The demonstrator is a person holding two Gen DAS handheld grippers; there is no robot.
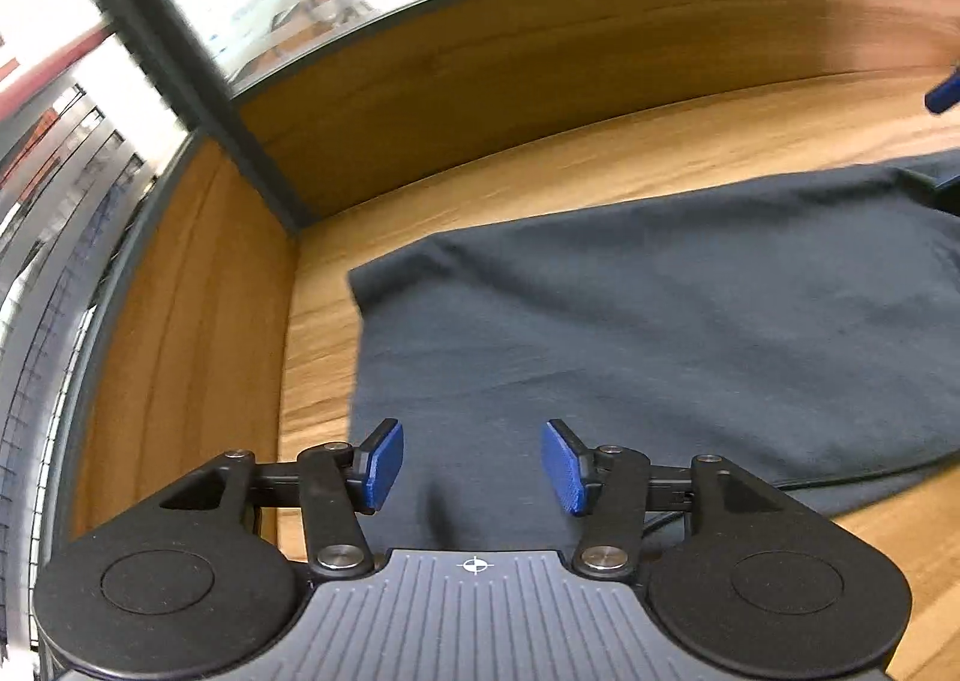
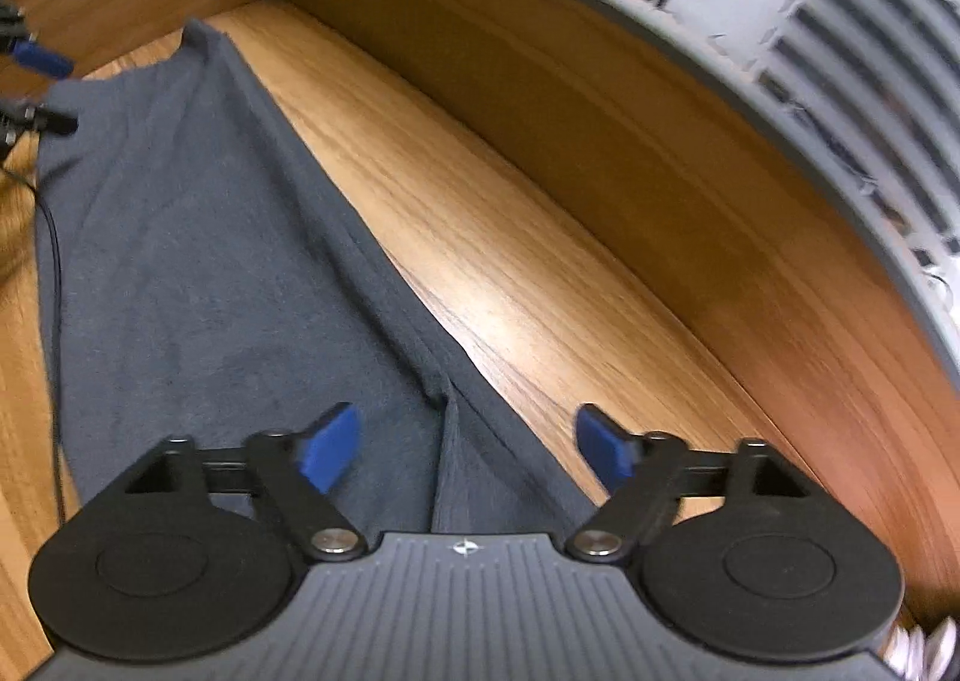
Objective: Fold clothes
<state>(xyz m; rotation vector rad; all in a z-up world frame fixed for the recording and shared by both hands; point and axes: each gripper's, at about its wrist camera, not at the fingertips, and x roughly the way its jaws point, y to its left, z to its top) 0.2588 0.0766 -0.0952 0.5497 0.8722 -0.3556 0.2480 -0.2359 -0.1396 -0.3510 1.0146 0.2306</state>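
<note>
On wooden table (image 1: 540, 165), dark garment (image 1: 660, 321) folded long, both grippers' jaws apart, empty, bare wood alongside.

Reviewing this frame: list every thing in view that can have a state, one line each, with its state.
Left gripper: open, nothing between the pads, above the garment.
Right gripper: open wide, straddling a fabric ridge, pads clear of it.
Garment: dark grey, flat on the table, folded into a long strip, edge creased.
Table: wooden, garment lying on it.
Cable: black, running along the garment's edge.
</note>
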